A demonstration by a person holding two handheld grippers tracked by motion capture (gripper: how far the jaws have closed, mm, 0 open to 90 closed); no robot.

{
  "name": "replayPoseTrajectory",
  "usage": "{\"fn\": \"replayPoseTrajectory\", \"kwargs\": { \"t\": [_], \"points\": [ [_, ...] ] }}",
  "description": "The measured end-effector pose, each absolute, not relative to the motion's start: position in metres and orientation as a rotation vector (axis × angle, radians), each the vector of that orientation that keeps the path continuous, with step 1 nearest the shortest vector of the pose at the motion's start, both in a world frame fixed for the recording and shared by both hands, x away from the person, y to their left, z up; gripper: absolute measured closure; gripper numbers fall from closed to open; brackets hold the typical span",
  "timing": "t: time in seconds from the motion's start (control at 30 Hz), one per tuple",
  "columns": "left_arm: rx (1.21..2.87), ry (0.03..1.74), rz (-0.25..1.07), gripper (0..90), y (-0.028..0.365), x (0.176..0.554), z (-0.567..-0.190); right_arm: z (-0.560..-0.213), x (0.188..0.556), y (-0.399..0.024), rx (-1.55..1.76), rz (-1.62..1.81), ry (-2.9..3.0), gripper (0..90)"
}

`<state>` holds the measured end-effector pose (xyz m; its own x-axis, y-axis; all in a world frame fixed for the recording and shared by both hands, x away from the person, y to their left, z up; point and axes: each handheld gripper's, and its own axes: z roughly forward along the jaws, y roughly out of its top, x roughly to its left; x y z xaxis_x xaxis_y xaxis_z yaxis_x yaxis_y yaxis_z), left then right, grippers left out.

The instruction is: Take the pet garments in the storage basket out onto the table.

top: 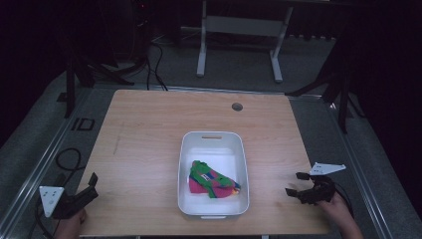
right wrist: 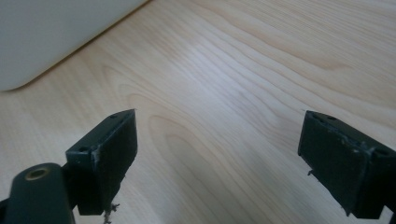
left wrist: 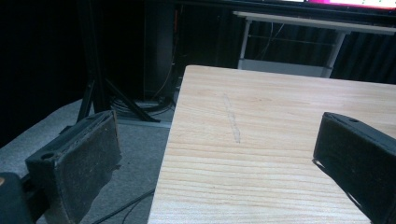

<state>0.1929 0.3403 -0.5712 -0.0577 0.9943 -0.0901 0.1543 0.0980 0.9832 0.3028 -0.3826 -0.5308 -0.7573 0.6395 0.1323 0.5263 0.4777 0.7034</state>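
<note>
A white tub (top: 184, 164) stands on the middle of the wooden table (top: 144, 129), nearer the front edge. In it lies a crumpled cloth (top: 211, 180) in pink, green, blue and yellow. My left gripper (top: 92, 186) hovers at the table's front left corner, open and holding nothing. In the left gripper view the left gripper (left wrist: 215, 128) has one jaw over the floor and the other over the tabletop (left wrist: 261, 130). My right gripper (top: 293, 183) sits to the right of the tub, open. In the right gripper view the right gripper (right wrist: 219, 121) frames bare wood, and a tub corner (right wrist: 46, 37) lies ahead to the left.
A round cable hole (top: 237, 106) sits near the table's far edge. A faint scratch (left wrist: 232, 123) marks the wood at the left. Cables (top: 69, 159) lie on the floor at the left, dark stands (top: 343, 84) flank the table, and a white frame (top: 239, 30) is behind.
</note>
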Motion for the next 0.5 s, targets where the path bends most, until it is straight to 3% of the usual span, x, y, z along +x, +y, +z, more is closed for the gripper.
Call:
{"fn": "replayPoseTrajectory", "kwargs": {
  "t": [0.5],
  "points": [
    [1.229,1.404,1.097,1.2,0.340,0.193,-0.571,-0.494,0.303,-0.341,0.797,1.153,2.697,12.7]
  ]
}}
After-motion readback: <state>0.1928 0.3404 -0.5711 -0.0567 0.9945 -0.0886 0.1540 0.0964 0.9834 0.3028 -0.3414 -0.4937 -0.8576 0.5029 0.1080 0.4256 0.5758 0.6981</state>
